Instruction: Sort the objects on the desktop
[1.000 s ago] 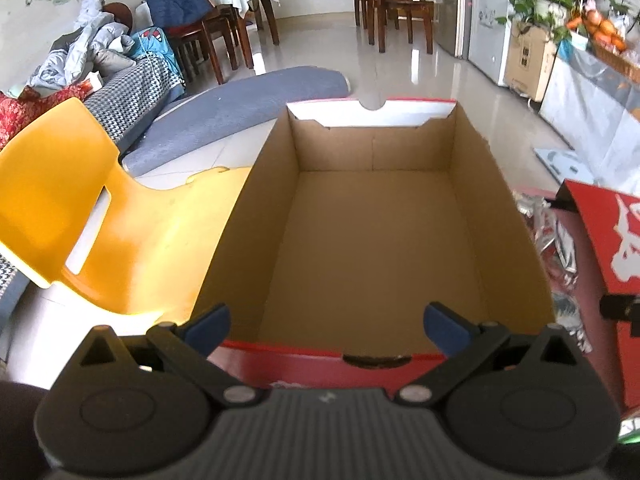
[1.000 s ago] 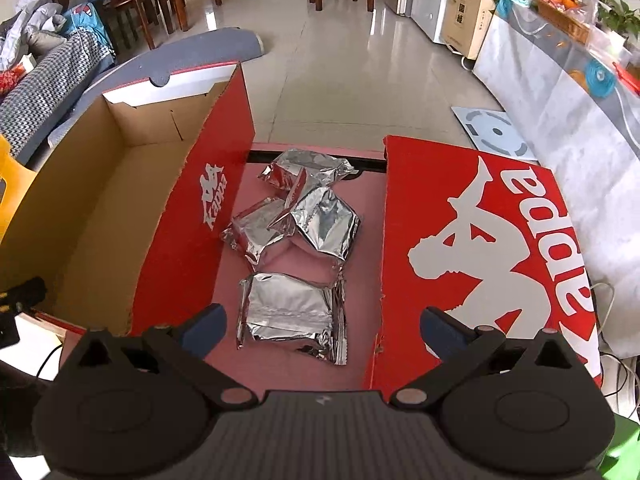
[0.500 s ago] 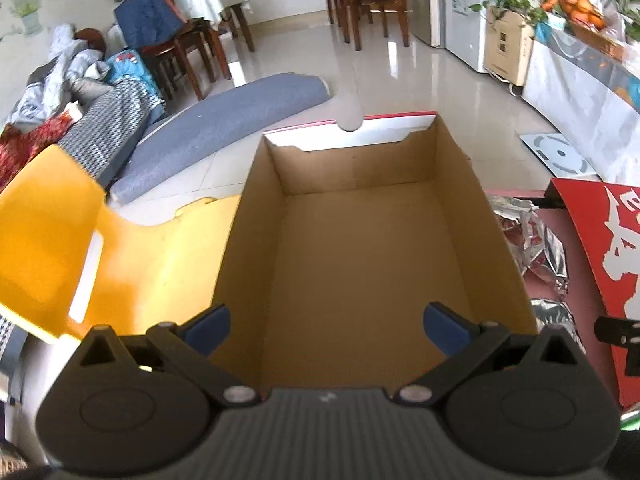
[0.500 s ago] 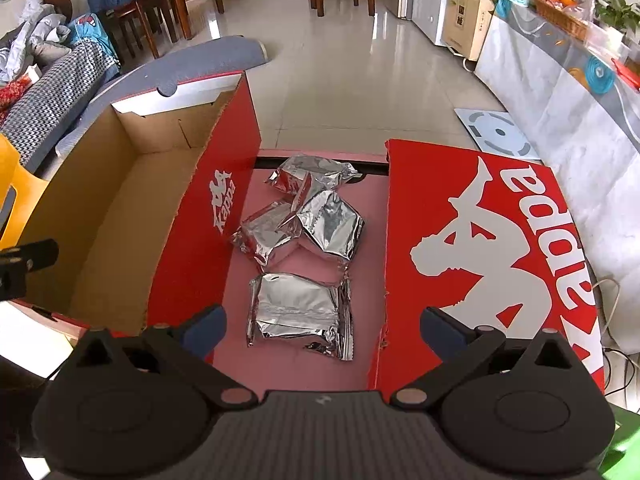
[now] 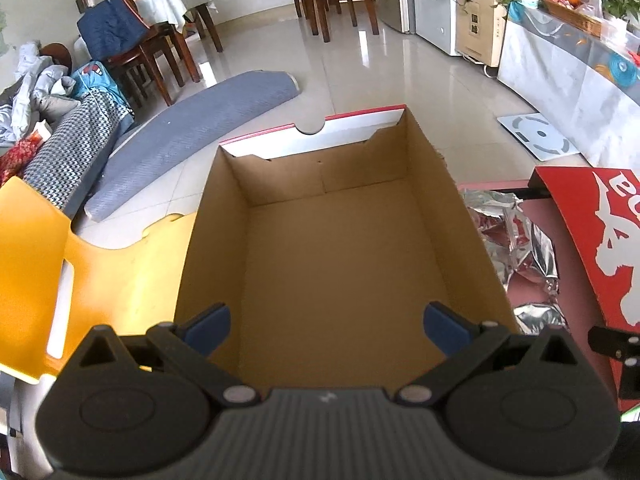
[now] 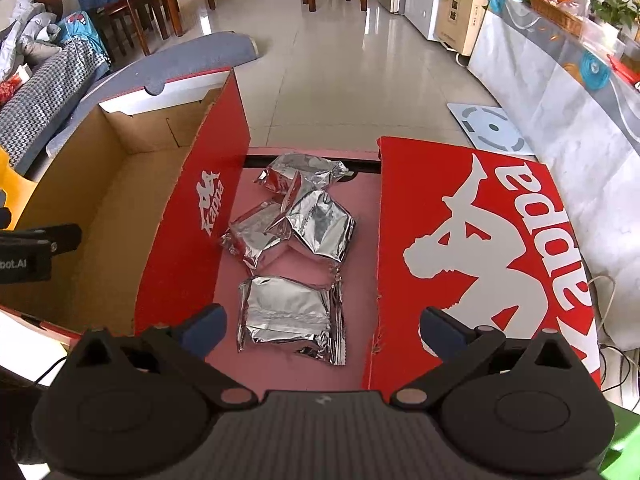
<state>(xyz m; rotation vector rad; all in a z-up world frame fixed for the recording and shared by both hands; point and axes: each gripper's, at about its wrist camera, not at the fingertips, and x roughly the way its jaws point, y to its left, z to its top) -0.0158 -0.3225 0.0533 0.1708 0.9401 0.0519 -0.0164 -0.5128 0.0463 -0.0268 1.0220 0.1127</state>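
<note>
Both claws, left [image 5: 326, 330] and right [image 6: 322, 330], are spread wide, nothing pinched. Foil packs [image 6: 292, 312] are left beside the bare box [image 5: 336, 264], probably meant for it.

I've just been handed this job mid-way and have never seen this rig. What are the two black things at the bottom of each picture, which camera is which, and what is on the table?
There is no robot arm here. A person holds a hand-held claw in each hand, and each claw carries a wide-angle camera looking forward along its two blue-tipped fingers. The black shapes at the bottom are the claw's own body.

The left wrist view shows the left claw open and holding nothing, hovering over an open shoebox with nothing inside it.

The right wrist view shows the right claw, also open and holding nothing. Ahead of it, silver foil packets lie on a pink surface, between the shoebox to the left and its red lid to the right. One packet lies nearest the claw; at least three more sit piled behind it.
</note>
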